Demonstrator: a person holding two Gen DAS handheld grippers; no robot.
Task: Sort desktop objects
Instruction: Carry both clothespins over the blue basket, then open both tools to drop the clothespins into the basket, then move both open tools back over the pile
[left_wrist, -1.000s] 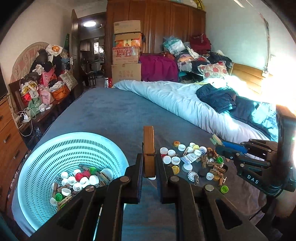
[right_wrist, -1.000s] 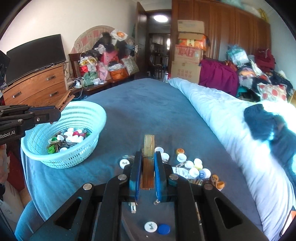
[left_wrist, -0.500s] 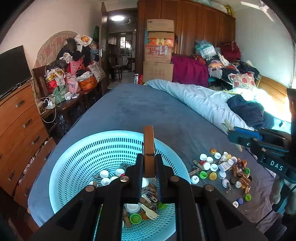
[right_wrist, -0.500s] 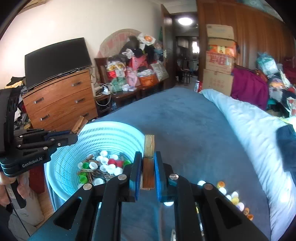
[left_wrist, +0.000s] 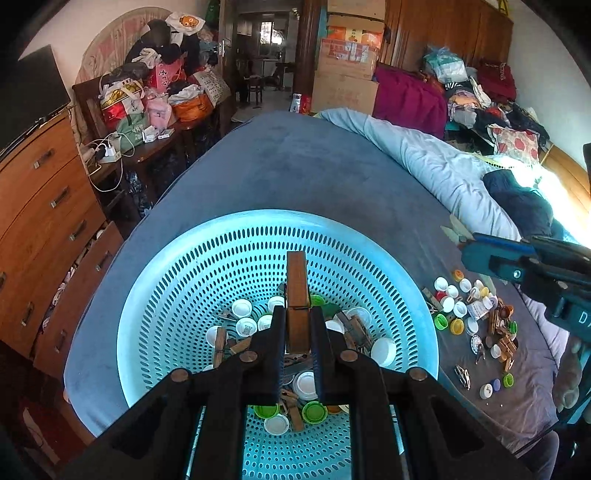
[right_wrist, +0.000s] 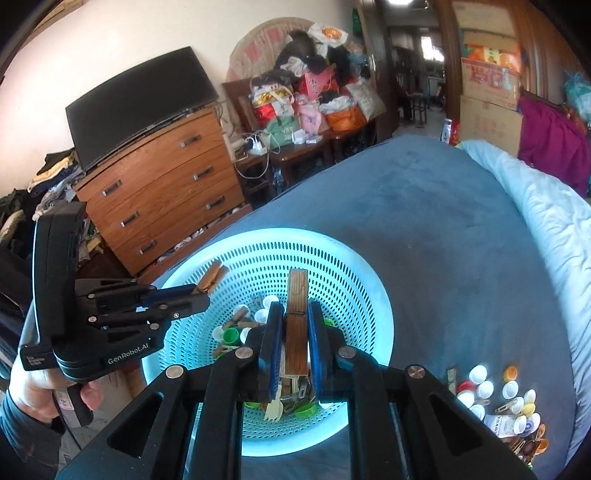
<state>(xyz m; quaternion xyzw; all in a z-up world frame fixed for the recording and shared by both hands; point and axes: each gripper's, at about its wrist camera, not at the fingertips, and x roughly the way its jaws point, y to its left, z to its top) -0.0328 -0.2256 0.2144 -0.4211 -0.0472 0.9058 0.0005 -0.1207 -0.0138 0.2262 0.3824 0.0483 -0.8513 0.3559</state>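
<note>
A: Step? Both over basket (left_wrist: 413, 295), left gripper (left_wrist: 297, 332) and right gripper (right_wrist: 295, 343) each clamped on a wooden clothespin (left_wrist: 297, 291).

B: Drop stage. Next: spread fingers, release; loose pile (left_wrist: 476, 317) waits at three o'clock.

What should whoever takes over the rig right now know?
Left gripper: shut on a clothespin, held over the basket.
Right gripper: shut on a second clothespin, also over the basket.
Done: caps and clothespins already lie in the basket.
Left: release both clothespins, then fetch the pile of caps and clips on the blanket to the basket's right.
</note>
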